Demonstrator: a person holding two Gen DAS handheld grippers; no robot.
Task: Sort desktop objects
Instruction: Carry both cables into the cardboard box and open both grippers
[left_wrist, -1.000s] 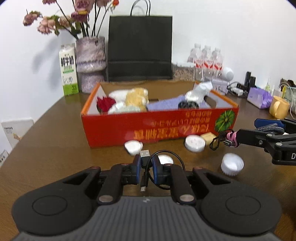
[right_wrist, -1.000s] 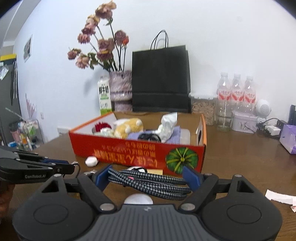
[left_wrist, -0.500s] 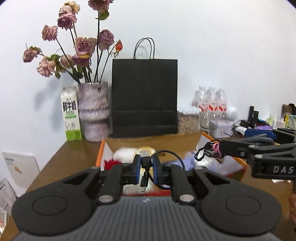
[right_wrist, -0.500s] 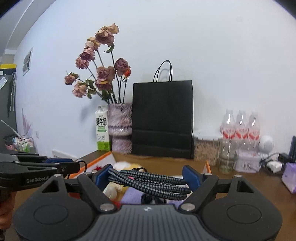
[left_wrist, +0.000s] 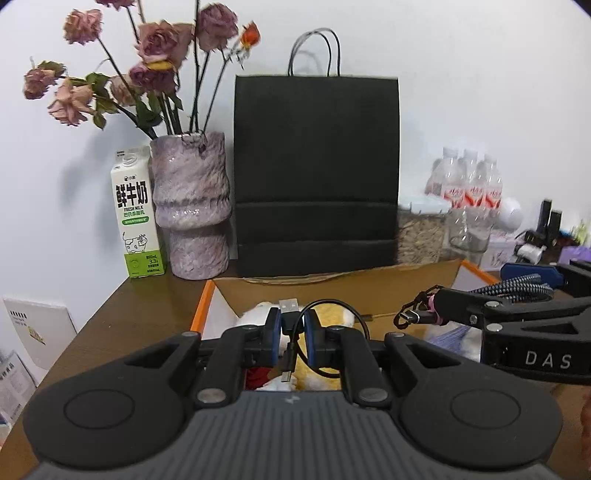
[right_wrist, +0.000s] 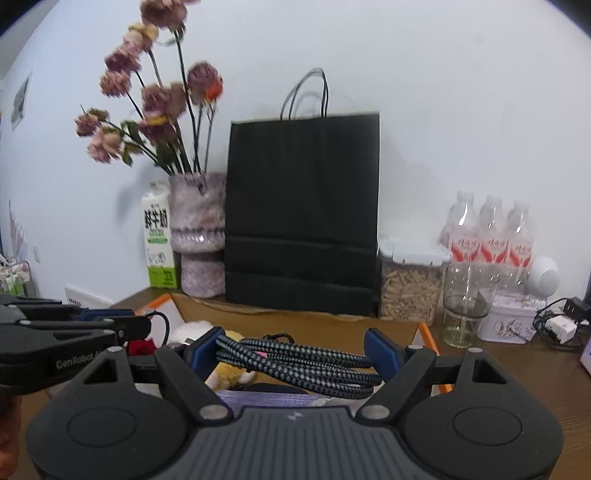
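My left gripper is shut on a thin black USB cable, whose silver plug stands up between the blue pads while its loop hangs to the right. My right gripper is shut on a coiled bundle of grey braided cable that spans the wide gap between its pads. Both grippers hover over the orange cardboard box, which holds a yellow plush toy, something red and a purple cloth. In the left wrist view the right gripper comes in from the right.
Behind the box stand a black paper bag, a purple vase of dried roses and a milk carton. Water bottles, a jar of grain, a glass and a tangle of chargers crowd the back right.
Both grippers have risen and moved forward from in front of the box to above it, each still holding its cable. The box front and the white lids on the table have dropped out of view.
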